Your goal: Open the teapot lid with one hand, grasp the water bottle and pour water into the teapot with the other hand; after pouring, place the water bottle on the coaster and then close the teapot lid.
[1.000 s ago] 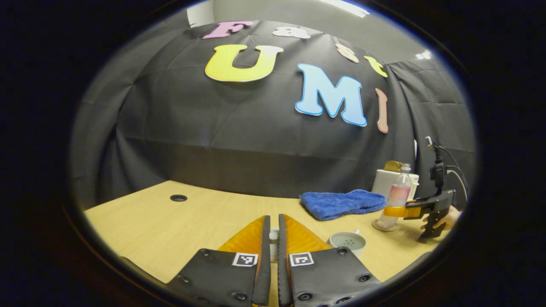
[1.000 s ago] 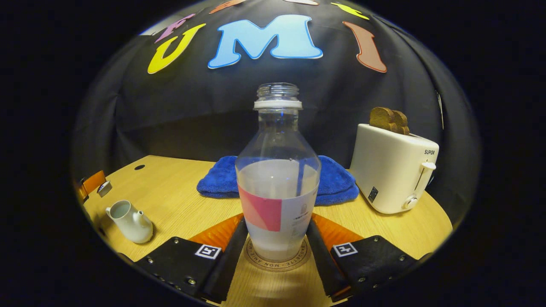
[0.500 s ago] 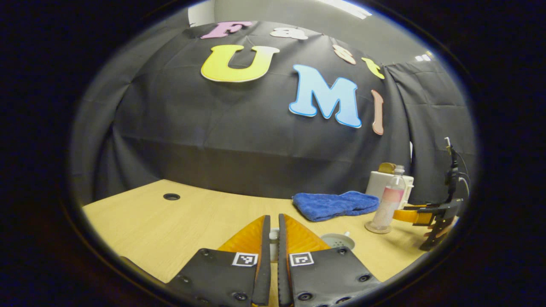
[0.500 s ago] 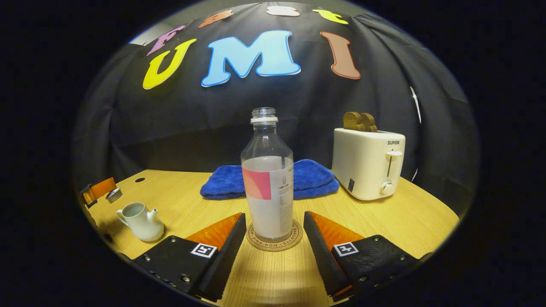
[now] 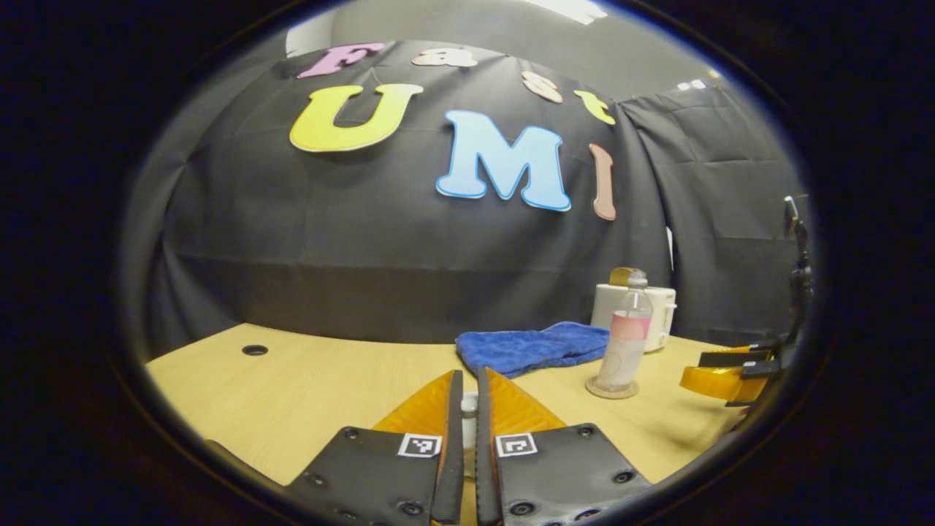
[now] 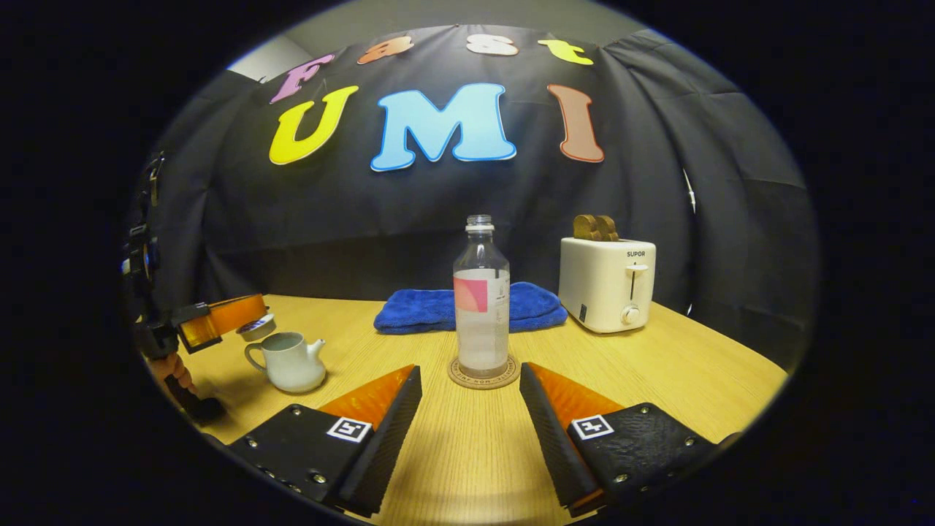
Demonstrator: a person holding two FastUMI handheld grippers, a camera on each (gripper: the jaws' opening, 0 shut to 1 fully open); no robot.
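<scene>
The clear water bottle (image 6: 481,307), part full with a pink label, stands upright on the round coaster (image 6: 483,374). My right gripper (image 6: 470,372) is open and pulled back from it, fingers to either side and not touching. The white teapot (image 6: 290,361) sits at the left with its top open. Just above and behind it, my left gripper (image 6: 252,315) holds the small white lid (image 6: 257,328). In the left gripper view my left gripper (image 5: 469,376) is shut on the lid (image 5: 469,408), and the bottle (image 5: 624,343), the coaster (image 5: 612,389) and my right gripper (image 5: 723,376) lie to the right.
A folded blue towel (image 6: 471,308) lies behind the bottle. A white toaster (image 6: 608,283) with bread in it stands at the back right. A hand (image 6: 172,369) holds the left gripper's handle near the table's left edge. The wooden table (image 6: 657,365) has a cable hole (image 5: 254,350).
My right gripper has let go of the bottle on the coaster and drawn straight back. My left gripper, still holding the lid, has moved in above the teapot.
</scene>
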